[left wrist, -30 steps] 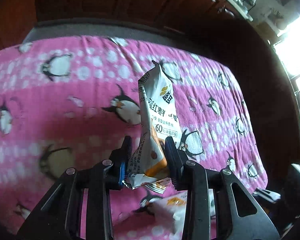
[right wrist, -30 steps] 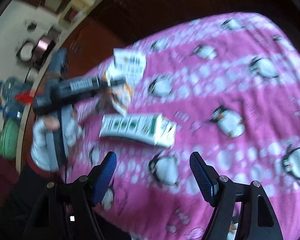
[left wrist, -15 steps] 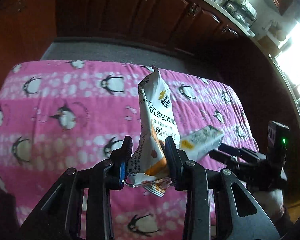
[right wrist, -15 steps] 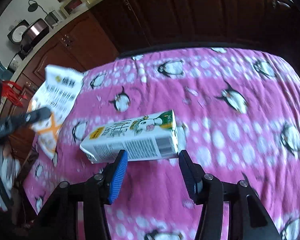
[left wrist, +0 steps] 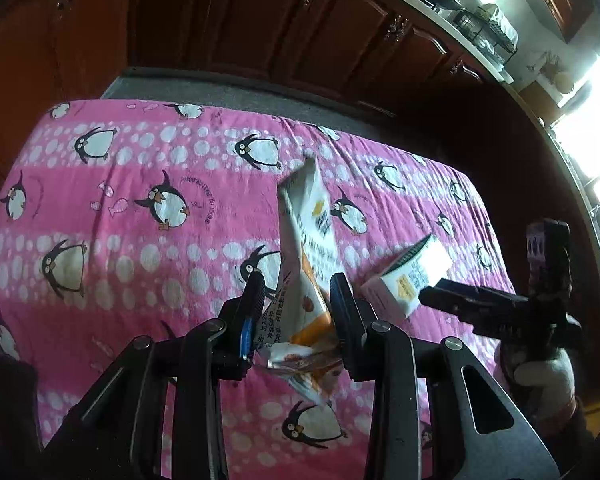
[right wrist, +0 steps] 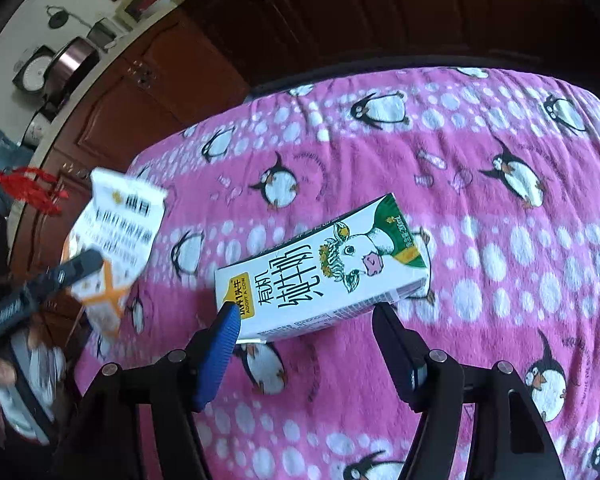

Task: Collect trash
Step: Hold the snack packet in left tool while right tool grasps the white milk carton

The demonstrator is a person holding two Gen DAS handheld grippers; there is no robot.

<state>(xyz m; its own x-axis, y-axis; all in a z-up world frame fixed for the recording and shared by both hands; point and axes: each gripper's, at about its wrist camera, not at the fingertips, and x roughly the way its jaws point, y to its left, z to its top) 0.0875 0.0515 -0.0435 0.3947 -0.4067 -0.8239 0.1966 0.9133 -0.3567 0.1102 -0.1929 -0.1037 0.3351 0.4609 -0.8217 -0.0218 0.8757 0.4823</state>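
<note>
Pink fleece cloth (left wrist: 140,248) printed with penguins and white dots covers the whole work surface under both of your tools.

Left wrist view: your left gripper (left wrist: 298,292) is clamped on a crumpled snack wrapper (left wrist: 308,248), white with orange patches and dark print. The two black fingers pinch its lower third; the torn top points toward 12 o'clock, and a wrinkled tail hangs out below the fingers toward 6 o'clock. The wrapper looks lifted off the cloth, not lying on it. At 3 o'clock from the wrapper you can see the milk carton (left wrist: 410,276) and the dark body of your other tool reaching in from the right edge.

Right wrist view: your right gripper (right wrist: 304,316) holds the milk carton (right wrist: 324,272), white with a cow drawing, green end and black lettering. It lies lengthwise across the fingers, green end toward 2 o'clock. The blue pad (right wrist: 220,344) meets its near left corner and the dark finger (right wrist: 396,340) touches its lower right edge, so the hold is firm on the carton. At 9 o'clock in this view the wrapper (right wrist: 116,232) shows, motion-blurred, held by the left tool.

Dark brown wooden cabinets (left wrist: 260,20) run behind the table at 12 o'clock.
</note>
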